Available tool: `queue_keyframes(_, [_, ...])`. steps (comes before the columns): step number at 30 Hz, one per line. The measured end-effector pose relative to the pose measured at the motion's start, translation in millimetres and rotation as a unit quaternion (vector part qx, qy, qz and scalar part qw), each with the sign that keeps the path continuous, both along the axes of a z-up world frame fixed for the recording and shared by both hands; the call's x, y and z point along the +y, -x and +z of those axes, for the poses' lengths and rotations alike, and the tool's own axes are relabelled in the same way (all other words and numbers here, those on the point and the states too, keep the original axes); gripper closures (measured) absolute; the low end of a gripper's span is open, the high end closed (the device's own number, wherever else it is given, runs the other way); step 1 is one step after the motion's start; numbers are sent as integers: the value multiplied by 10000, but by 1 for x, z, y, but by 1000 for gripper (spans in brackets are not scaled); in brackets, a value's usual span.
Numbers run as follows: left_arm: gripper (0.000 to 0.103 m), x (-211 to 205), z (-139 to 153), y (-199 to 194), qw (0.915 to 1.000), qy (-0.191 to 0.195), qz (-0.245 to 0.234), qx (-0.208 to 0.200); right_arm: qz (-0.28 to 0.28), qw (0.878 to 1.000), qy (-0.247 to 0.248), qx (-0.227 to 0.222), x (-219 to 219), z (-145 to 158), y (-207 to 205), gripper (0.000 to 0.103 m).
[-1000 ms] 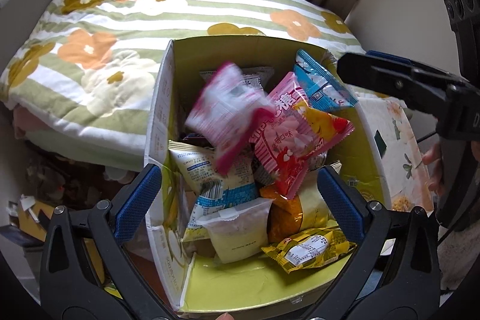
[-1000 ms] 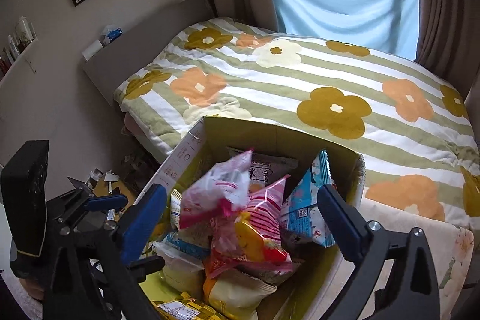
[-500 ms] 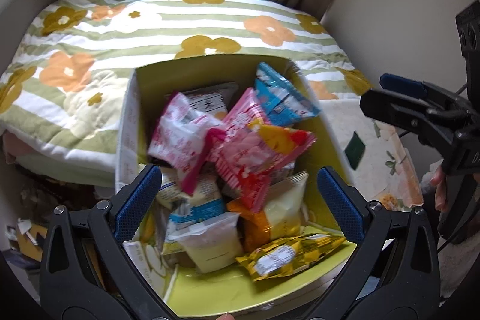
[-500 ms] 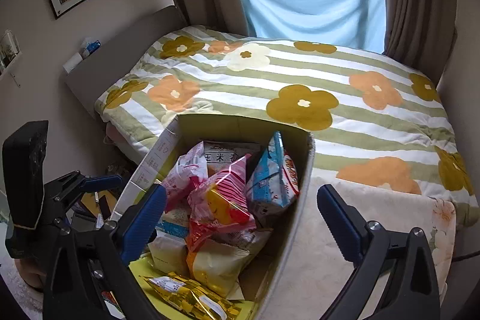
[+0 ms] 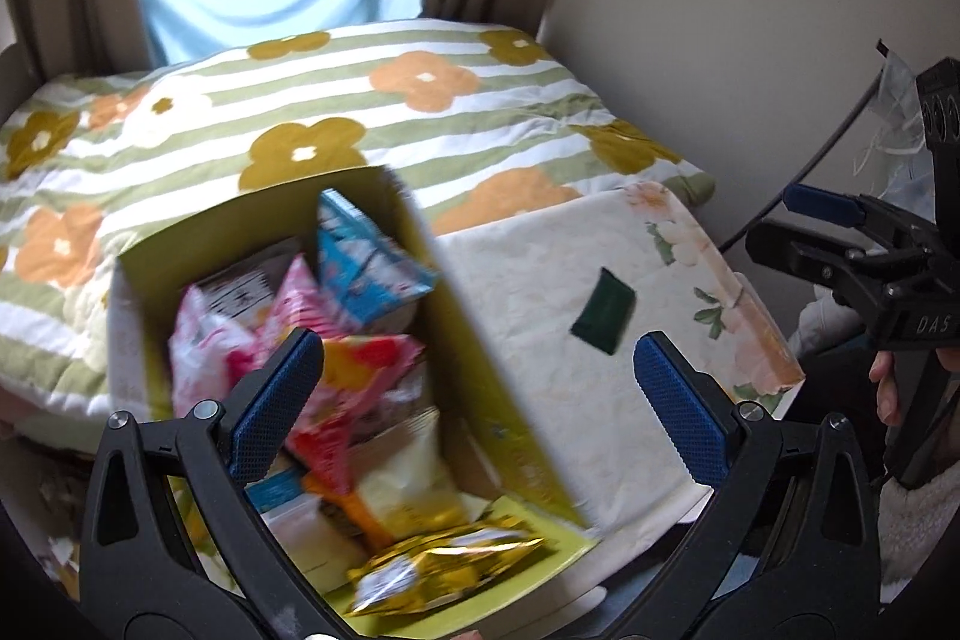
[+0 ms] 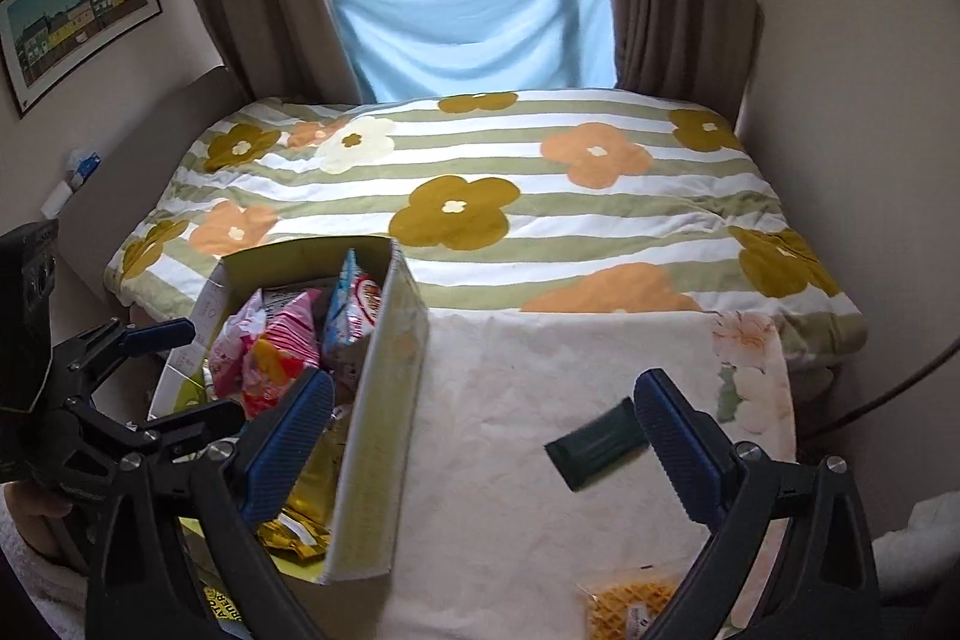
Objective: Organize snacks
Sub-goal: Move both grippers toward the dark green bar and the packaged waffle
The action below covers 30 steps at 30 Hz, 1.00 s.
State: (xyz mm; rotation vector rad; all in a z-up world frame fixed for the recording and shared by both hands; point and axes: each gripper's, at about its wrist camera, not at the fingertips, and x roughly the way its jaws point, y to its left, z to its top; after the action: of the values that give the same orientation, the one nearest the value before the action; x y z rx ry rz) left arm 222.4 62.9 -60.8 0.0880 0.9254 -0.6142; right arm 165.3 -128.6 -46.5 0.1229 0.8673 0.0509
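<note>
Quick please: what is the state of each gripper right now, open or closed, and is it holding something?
Left gripper: open, holding nothing, above the snack box.
Right gripper: open, holding nothing, over the tablecloth near the dark green packet.

Left black two-finger gripper with blue ribbed pads (image 5: 477,406): jaws spread wide, empty; right black two-finger gripper with blue ribbed pads (image 6: 483,439): jaws spread wide, empty.

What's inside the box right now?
The box holds a heap of snack packs: a blue pack, pink packs, a pale yellow bag, and a gold pack in front. Whatever lies under the heap is covered.
</note>
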Motion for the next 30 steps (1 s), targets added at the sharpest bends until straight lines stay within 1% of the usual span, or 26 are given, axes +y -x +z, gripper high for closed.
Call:
queue_keyframes(4, [0,-42,-4,3,9997,-42,-247,49,-288,9993,186,148,-35,-9,18,3])
queue_keyframes(8, [0,-87,-17,4,9982,-114,-563,185,-531,9976,318,314,-64,-22,37,3])
queue_keyframes(12, [0,-127,-33,5,9954,-202,-832,427,-727,9953,203,603,-89,-46,54,3])
queue_keyframes(16, [0,-165,-54,2,9911,-428,-1085,636,-856,9922,-9,904,-107,-77,69,3])
queue_keyframes(22, [0,-210,-90,-8,9824,-844,-1382,931,-949,9882,-150,1190,-118,-115,88,3])
queue_keyframes(26, [0,-232,-119,-16,9742,-1140,-1551,1180,-1100,9862,42,1240,-116,-134,96,3])
queue_keyframes(30, [1,-252,-150,-25,9631,-1575,-1749,1303,-1138,9847,-107,1314,-111,-153,99,3])
